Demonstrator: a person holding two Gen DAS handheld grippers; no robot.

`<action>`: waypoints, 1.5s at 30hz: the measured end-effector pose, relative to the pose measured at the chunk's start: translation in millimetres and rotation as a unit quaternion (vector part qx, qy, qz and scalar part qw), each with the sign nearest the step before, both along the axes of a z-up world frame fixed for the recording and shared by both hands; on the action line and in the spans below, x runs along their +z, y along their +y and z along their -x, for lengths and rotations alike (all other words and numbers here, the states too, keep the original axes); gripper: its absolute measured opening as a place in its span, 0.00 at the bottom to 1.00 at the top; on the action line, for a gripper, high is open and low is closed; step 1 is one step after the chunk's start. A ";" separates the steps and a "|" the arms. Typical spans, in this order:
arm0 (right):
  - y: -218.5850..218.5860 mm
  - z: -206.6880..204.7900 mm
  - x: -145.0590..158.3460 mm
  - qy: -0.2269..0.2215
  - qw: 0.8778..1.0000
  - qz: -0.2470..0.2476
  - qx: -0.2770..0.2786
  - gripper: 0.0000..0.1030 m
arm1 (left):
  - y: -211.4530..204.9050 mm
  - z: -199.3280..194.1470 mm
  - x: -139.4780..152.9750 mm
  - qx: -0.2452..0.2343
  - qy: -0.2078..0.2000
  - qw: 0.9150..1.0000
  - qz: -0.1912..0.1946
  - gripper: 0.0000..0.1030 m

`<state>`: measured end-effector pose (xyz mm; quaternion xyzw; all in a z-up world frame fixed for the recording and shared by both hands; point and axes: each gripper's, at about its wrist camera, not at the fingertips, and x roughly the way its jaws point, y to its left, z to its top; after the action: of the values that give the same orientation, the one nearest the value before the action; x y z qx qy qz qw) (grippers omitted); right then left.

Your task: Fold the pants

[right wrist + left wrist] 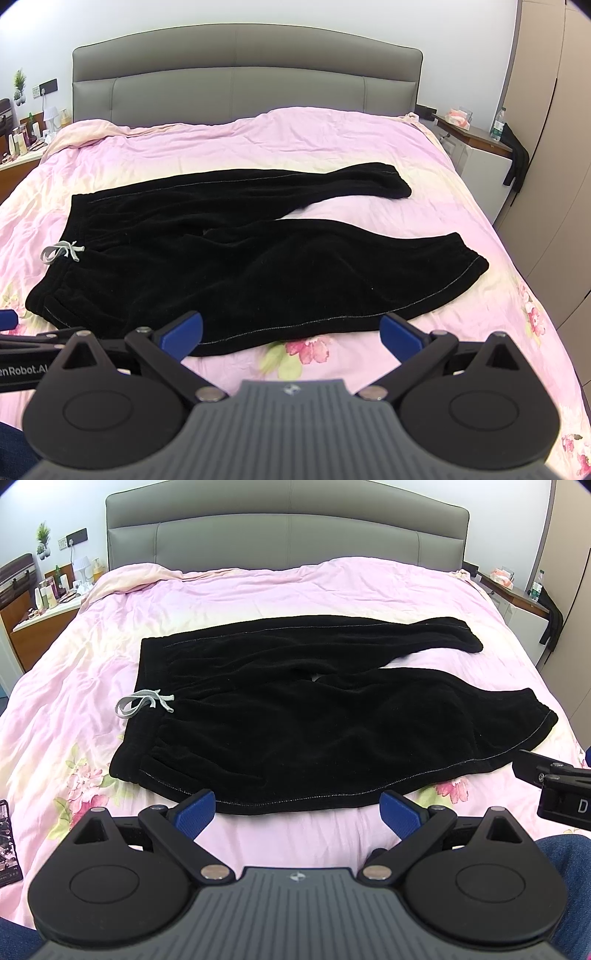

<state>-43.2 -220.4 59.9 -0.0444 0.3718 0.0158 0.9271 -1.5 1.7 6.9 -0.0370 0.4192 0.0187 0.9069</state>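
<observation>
A pink floral duvet (pixel 258 602) covers the bed below a grey padded headboard (pixel 288 535). The black pants (pixel 314 716) lie spread flat mid-bed, waistband toward 9 o'clock with its grey drawstring (pixel 144 701), legs toward 3 o'clock. The left gripper (pixel 297 812) and the right gripper (pixel 291 332) hover at 6 o'clock, fingers spread and empty. Only the left view shows the crowded nightstand (pixel 48 605) plainly; the right view shows the wardrobe (pixel 546 184) at 3 o'clock.
</observation>
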 end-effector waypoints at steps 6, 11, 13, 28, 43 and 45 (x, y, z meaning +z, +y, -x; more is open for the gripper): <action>0.5 -0.6 1.2 -0.001 1.000 0.000 0.000 0.95 | 0.5 -0.1 0.2 0.000 0.000 1.000 0.000 1.00; 0.4 -0.2 0.9 -0.001 1.000 0.000 0.001 0.95 | 0.0 0.5 -0.3 0.000 0.000 1.000 0.000 1.00; 0.4 0.0 1.2 -0.002 1.000 0.000 0.001 0.95 | 0.1 0.5 -0.2 0.000 0.000 1.000 0.000 1.00; 1.1 1.9 -0.8 -0.002 1.000 0.001 0.000 0.95 | 0.3 2.3 -2.7 0.000 0.003 1.000 0.002 1.00; 0.5 1.5 -4.2 -0.003 1.000 0.001 -0.001 0.95 | 0.9 3.0 -5.6 0.000 0.004 1.000 0.004 1.00; 0.5 1.0 -4.8 -0.003 1.000 0.001 -0.001 0.95 | 1.0 2.9 -5.7 0.000 0.004 1.000 0.004 1.00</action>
<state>-44.3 -219.9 55.0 -0.0450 0.3689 0.0140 0.9283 -4.4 2.7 1.2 -0.0407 0.4231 0.0167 0.9050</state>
